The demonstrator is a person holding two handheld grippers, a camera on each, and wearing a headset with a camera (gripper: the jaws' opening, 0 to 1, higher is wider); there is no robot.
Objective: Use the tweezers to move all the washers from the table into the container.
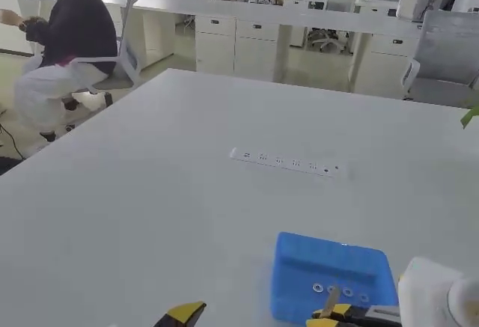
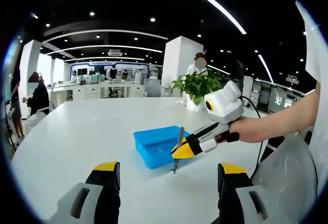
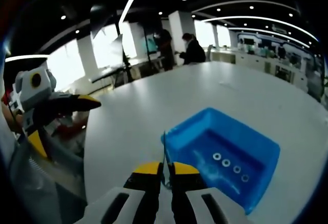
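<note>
Inside the container [image 1: 322, 256]: four washers [image 3: 226, 162] lie in a short row on the blue floor, toward one side wall
Beside the container: the tweezers [image 3: 164, 149] stand nearly upright just outside its near wall, with the tip pointing down at the table [image 1: 150, 192]
Tip and washers: the wall stands between them; the row is near the tool but apart from it
At the tip: a small dark speck shows in the left gripper view, too small to tell whether it is a washer or whether the tip touches the tabletop
Right gripper [image 3: 165, 170]: jaws pressed together on the tweezers, gripping them partway along so the upper end sticks up above the yellow pads
Right hand [image 2: 251, 130]: wrapped round the handle, forearm reaching in level from the right, the gripper tilted downward
Left gripper [image 2: 169, 167]: jaws spread wide with nothing between them, held low over the table, well to the left of the container and facing it
Open room: bare white tabletop runs wide to the left and beyond the container
Power strip [image 1: 284, 162]: set flat in the tabletop, well beyond the container
Plant [image 2: 197, 85]: a potted one stands on the table behind the right gripper
Far edge: a person [image 1: 71, 35] sits on a chair past the table's far left corner
</note>
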